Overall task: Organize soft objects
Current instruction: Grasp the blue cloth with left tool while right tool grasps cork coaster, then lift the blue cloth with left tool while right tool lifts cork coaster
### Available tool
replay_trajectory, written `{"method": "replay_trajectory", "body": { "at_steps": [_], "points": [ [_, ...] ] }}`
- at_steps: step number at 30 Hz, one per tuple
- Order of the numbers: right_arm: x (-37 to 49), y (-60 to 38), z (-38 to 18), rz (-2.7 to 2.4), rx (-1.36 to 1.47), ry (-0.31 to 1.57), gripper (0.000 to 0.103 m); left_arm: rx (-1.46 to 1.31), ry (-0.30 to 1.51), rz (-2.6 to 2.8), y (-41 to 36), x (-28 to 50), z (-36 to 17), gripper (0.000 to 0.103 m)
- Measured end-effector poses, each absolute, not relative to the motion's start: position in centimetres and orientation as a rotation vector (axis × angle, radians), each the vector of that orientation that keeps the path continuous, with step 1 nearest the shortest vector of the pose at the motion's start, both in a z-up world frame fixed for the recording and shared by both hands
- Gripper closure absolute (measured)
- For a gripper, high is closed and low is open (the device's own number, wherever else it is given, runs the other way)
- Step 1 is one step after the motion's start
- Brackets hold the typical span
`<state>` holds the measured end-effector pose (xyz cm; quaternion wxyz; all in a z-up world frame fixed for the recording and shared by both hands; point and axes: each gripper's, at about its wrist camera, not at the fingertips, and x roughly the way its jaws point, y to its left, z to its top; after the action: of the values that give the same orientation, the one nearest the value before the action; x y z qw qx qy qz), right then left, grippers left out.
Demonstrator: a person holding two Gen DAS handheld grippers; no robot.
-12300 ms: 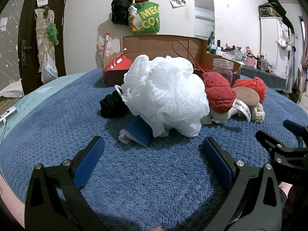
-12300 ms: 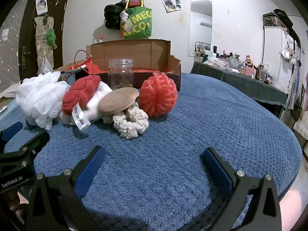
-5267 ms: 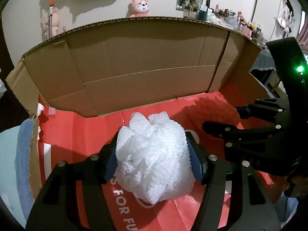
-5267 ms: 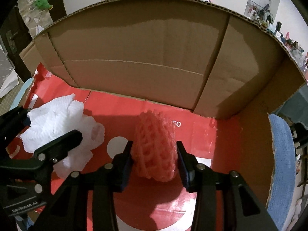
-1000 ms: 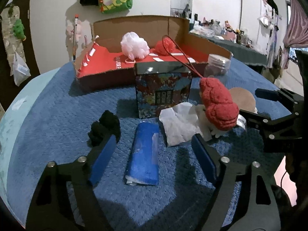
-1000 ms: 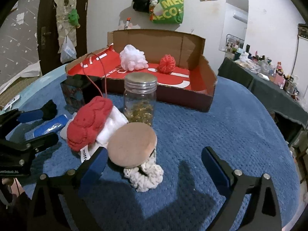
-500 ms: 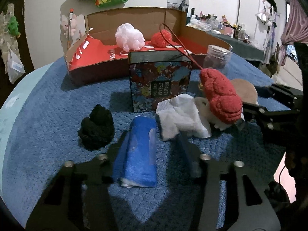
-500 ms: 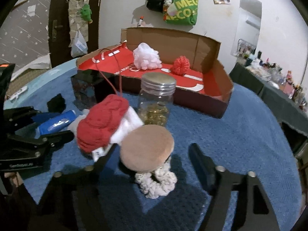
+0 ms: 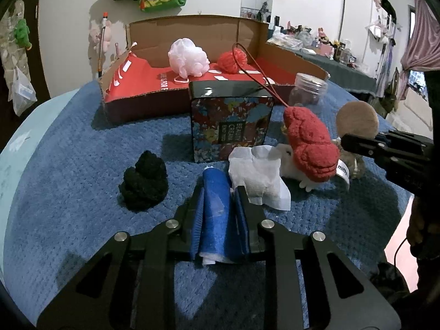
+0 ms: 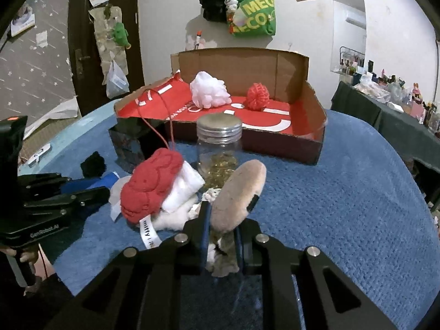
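Observation:
My left gripper (image 9: 220, 192) is shut on a blue soft pack (image 9: 216, 206) lying on the blue towel. My right gripper (image 10: 221, 211) is shut on a tan plush mushroom (image 10: 239, 192), gripping its knitted stem and tilting its cap. The mushroom also shows in the left wrist view (image 9: 357, 118). A red-capped plush mushroom (image 10: 151, 187) lies between the two grippers; it shows in the left wrist view (image 9: 310, 143) too. A white bath pouf (image 10: 209, 89) and a red pouf (image 10: 257, 96) lie inside the open cardboard box (image 10: 313, 137).
A black knitted lump (image 9: 144, 183) lies left of the blue pack. A white tissue (image 9: 258, 176), a floral tin box (image 9: 232, 126) with a red cord and a glass jar (image 10: 220, 148) stand before the box. The towel (image 10: 343, 192) extends to the right.
Both grippers have closed: the left one on the blue pack, the right one on the tan mushroom, which now tilts. Both moved forward and down to their objects.

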<state>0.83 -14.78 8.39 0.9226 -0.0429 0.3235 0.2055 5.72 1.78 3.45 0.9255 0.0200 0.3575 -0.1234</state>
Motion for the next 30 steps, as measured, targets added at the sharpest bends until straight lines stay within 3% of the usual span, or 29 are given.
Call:
{"method": "replay_trajectory", "body": {
  "at_steps": [5, 8, 9, 10, 11, 17, 22, 25, 30],
  "points": [
    [0.0, -15.2, 8.2, 0.419, -0.095, 0.669, 0.086, 0.053, 0.737, -0.248, 1.7, 5.6, 3.1, 0.077],
    [-0.4, -16.1, 7.8, 0.411, -0.078, 0.690, 0.082, 0.055, 0.741, -0.255, 1.7, 5.5, 2.6, 0.065],
    [-0.5, -16.4, 7.8, 0.403, -0.073, 0.691, 0.078, 0.053, 0.739, -0.259, 1.7, 5.4, 2.6, 0.047],
    [-0.6, -16.6, 7.7, 0.389, -0.077, 0.691, 0.066, 0.052, 0.737, -0.265, 1.6, 5.4, 2.6, 0.034],
    [-0.7, -16.8, 7.6, 0.375, -0.084, 0.688, 0.053, 0.054, 0.725, -0.264, 1.5, 5.2, 2.6, 0.033],
    [-1.0, -18.0, 7.2, 0.341, -0.082, 0.679, 0.036, 0.060, 0.725, -0.258, 1.4, 5.2, 2.5, 0.033],
    [-1.4, -19.7, 7.5, 0.346, -0.030, 0.658, 0.034, 0.069, 0.733, -0.261, 1.3, 5.3, 2.4, 0.033],
    [-1.3, -20.5, 7.7, 0.337, -0.020, 0.650, 0.025, 0.066, 0.740, -0.258, 1.3, 5.5, 2.3, 0.033],
    [0.1, -21.2, 6.9, 0.318, -0.054, 0.683, 0.025, 0.074, 0.738, -0.251, 1.0, 5.6, 2.3, 0.033]
  ]
}}
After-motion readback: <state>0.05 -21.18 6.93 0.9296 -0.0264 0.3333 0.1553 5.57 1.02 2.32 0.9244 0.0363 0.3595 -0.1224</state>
